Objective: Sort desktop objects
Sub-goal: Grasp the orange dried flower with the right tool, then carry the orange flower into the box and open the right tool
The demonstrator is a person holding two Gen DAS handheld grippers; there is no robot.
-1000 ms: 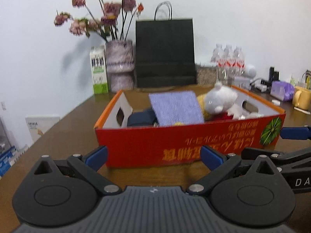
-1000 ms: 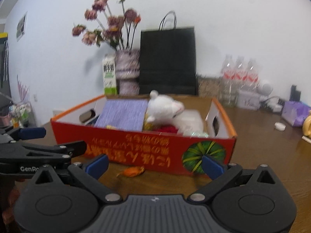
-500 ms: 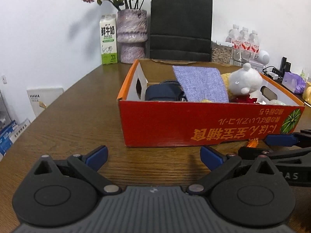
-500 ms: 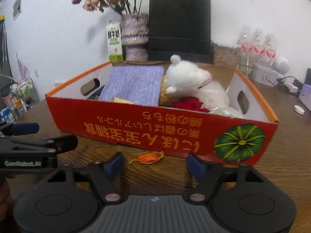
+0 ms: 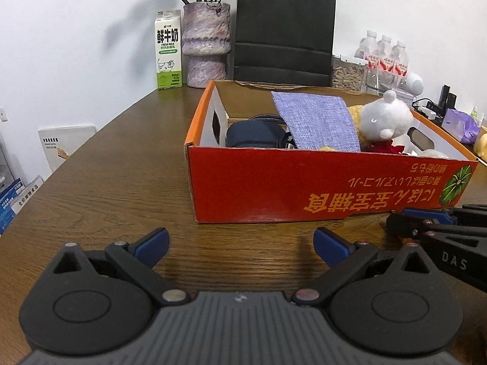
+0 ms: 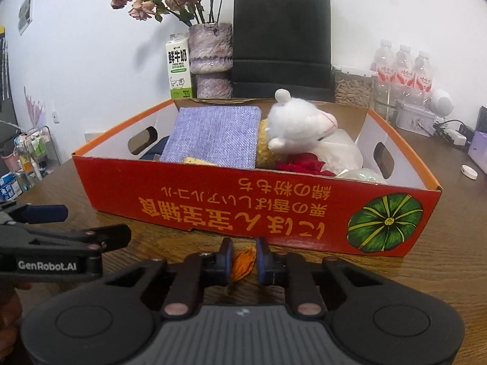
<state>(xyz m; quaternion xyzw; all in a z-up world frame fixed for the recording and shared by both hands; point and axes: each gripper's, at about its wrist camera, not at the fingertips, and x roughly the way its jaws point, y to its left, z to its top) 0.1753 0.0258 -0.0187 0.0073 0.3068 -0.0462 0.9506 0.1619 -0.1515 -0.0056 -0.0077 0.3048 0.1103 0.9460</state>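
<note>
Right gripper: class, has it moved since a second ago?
Yes. The right gripper came down and forward toward the red box, its fingers closing around the orange petal.

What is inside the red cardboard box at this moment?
The red cardboard box holds a purple woven cloth, a white plush toy above something red, and a dark navy pouch. Whatever lies beneath the cloth and toy is hidden.

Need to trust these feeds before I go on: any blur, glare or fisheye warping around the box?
Left wrist view: sharp, evenly lit, no glare; the red box rim bows from fisheye warp, corners vignetted dark. Right wrist view: also sharp; the right gripper has its jaws close around the orange dried flower, partly hiding it; soft vase shadow on the wall.
</note>
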